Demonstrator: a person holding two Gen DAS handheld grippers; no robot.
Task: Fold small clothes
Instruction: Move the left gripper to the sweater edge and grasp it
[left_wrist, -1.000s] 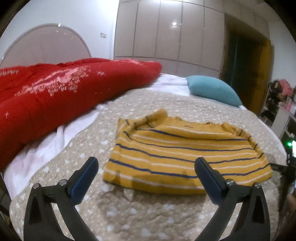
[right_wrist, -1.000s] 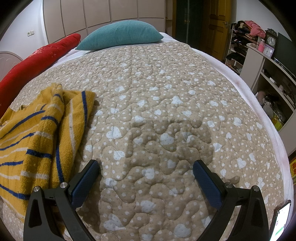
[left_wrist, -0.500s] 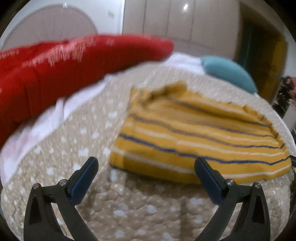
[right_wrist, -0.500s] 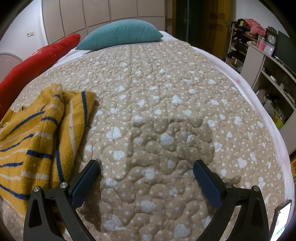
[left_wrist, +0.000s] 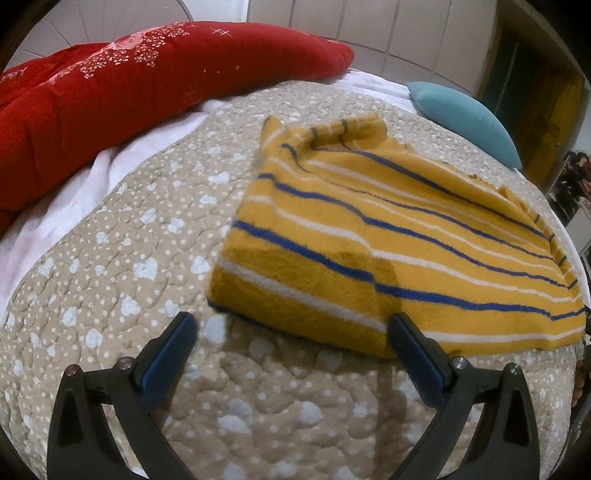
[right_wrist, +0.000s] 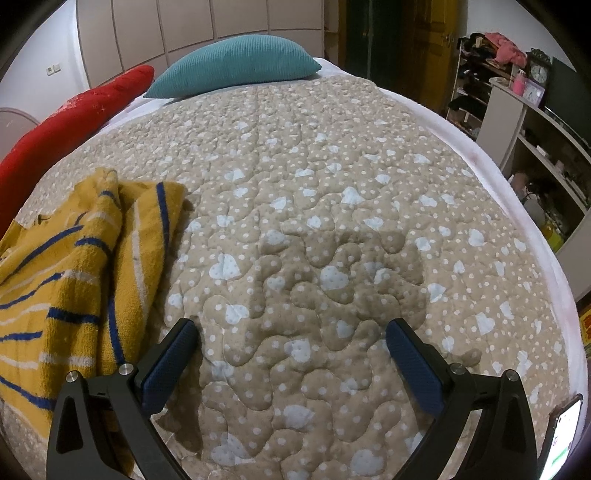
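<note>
**Knit top waiting, both grippers empty**

While both sets of jaws sit spread wide with nothing in them, the top lies just ahead of the left gripper and off to the left of the right gripper. Looks like soft, floppy knit, light, probably drapes and bunches. Best bet is pinching the near hem corners. Red duvet and teal pillow sit well beyond; nothing on the quilt blocks the way.

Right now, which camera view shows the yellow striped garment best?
The left wrist view: the yellow striped garment lies almost whole on the quilt, ahead of the open left tool. The right wrist view shows only its bunched edge at the left, partly cut off.
</note>
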